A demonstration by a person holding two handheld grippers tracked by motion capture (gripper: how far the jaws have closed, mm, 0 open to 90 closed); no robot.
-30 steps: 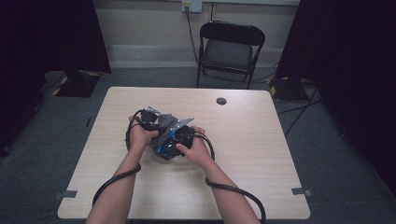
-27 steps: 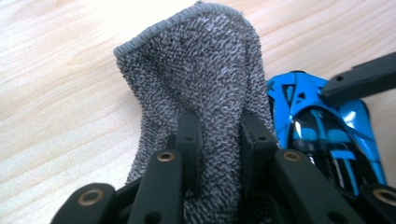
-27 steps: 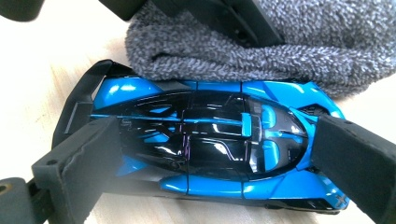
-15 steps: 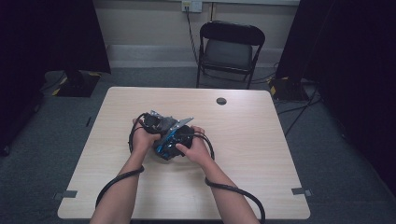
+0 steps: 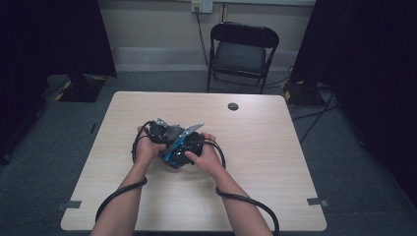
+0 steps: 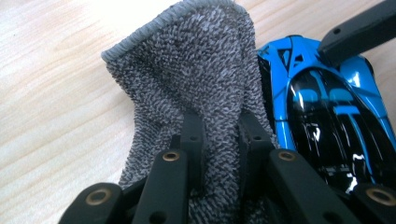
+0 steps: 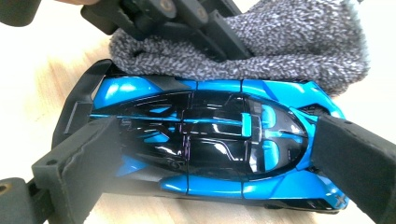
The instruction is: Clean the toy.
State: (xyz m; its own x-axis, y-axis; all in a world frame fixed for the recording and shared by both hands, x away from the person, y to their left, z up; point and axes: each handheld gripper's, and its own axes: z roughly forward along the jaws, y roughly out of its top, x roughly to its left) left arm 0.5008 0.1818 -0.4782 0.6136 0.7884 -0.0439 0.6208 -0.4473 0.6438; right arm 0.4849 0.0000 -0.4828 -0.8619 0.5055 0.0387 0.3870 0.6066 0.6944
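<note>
Jaws pinch grey cloth point(image 6: 187, 79), R gripper point(image 7: 205, 154) clamps toy car point(image 7: 210, 140)

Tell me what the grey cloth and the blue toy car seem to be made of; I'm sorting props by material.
Grey cloth: looped terry or microfibre by its nubby, matte pile and stitched hem. Blue toy car: hard and glossy, with sharp highlights on blue and black panels; painted plastic or die-cast metal, which one the look leaves open.
</note>
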